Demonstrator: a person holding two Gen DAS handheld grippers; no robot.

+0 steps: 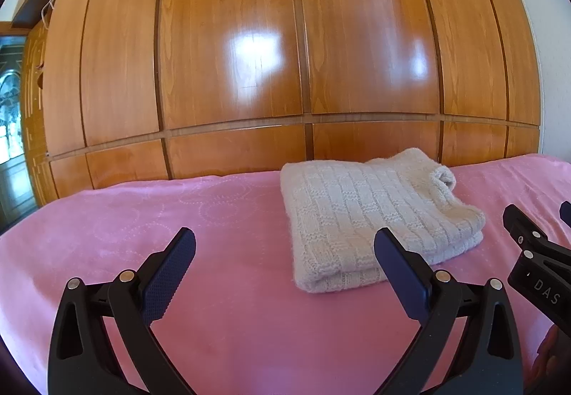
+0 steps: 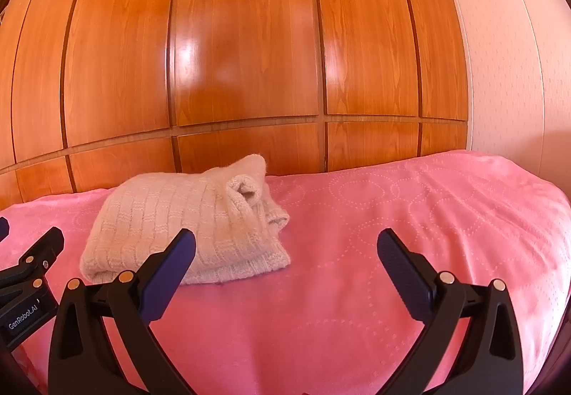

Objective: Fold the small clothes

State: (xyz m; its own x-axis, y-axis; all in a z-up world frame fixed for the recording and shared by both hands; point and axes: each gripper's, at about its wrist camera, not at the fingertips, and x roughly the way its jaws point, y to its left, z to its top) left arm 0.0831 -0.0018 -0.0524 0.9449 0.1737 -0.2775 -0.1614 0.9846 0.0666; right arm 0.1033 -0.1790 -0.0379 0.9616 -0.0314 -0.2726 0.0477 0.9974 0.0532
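The cream knit garment (image 1: 378,216) lay folded on the pink bedspread (image 1: 178,216), at 1 o'clock from the left gripper (image 1: 285,245) and 11 o'clock from the right gripper (image 2: 285,245). Both grippers stood spread wide, empty, about equally near.

This is a bedroom in a home. A bed under a pink bedspread (image 1: 221,323) with stitched circle patterns fills the foreground, and glossy wooden wardrobe doors (image 1: 232,55) run along its far edge, beside a pale textured wall (image 2: 506,73).
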